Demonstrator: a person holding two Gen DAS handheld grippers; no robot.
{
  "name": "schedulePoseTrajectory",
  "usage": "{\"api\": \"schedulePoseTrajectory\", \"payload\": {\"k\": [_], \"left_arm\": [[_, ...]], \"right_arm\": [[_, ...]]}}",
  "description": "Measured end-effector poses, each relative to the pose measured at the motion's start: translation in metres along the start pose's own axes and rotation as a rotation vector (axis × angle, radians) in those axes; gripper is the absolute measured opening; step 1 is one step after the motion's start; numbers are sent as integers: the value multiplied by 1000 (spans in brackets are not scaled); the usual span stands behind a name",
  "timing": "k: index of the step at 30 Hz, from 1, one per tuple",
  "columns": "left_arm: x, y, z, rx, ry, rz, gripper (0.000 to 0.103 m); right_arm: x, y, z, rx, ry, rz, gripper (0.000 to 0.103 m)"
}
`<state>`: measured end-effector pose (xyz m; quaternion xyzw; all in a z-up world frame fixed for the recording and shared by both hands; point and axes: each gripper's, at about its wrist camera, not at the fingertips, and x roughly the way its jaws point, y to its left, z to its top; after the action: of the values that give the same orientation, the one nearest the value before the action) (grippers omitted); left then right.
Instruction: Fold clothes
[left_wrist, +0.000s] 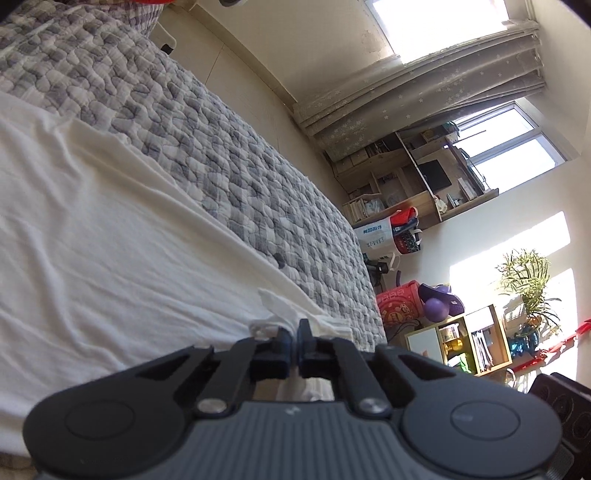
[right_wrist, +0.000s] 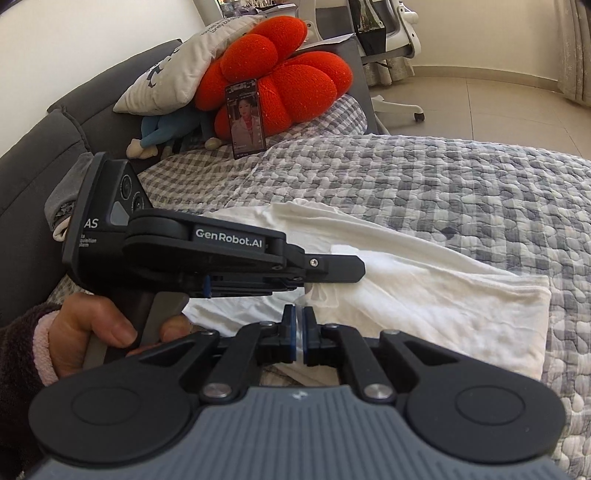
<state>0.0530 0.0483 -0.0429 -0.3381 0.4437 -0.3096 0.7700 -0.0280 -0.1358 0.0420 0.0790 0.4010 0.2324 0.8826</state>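
Observation:
A white garment (left_wrist: 92, 229) lies spread on a grey-and-white checked quilt (left_wrist: 207, 122). In the left wrist view my left gripper (left_wrist: 294, 332) is shut on a bunched corner of the white cloth. In the right wrist view the white garment (right_wrist: 436, 302) lies partly folded, a doubled layer reaching to the right. My right gripper (right_wrist: 299, 314) is shut on a pinch of the same cloth near its middle. The left gripper (right_wrist: 343, 271) shows from the side just above and to the left, held by a person's hand (right_wrist: 96, 325).
A red knotted cushion (right_wrist: 273, 85), a propped phone (right_wrist: 245, 118), a grey pillow (right_wrist: 184, 62) and a soft toy sit at the bed's head. An office chair (right_wrist: 391, 33) stands beyond. Shelves (left_wrist: 472, 343), a plant (left_wrist: 524, 280) and bags (left_wrist: 399, 306) line the sunlit wall.

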Motion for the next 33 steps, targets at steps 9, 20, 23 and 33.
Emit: {"api": "schedulePoseTrajectory", "payload": {"k": [9,20,23,33], "left_arm": [[-6,15,11,-66,-6,5,3],[-10,11,13,-2,6,56,3],[-20,12,19,55,-5,93,3],[-68,47,40,91,-45,179,3]], "right_arm": [[14,25,-11,-119,-49,-106,44],[35,34,-16,-140,-79,-167,3],[38,39,-11,-125,-87,-146,3],[78,75,8,-121,-77,-32,3]]}}
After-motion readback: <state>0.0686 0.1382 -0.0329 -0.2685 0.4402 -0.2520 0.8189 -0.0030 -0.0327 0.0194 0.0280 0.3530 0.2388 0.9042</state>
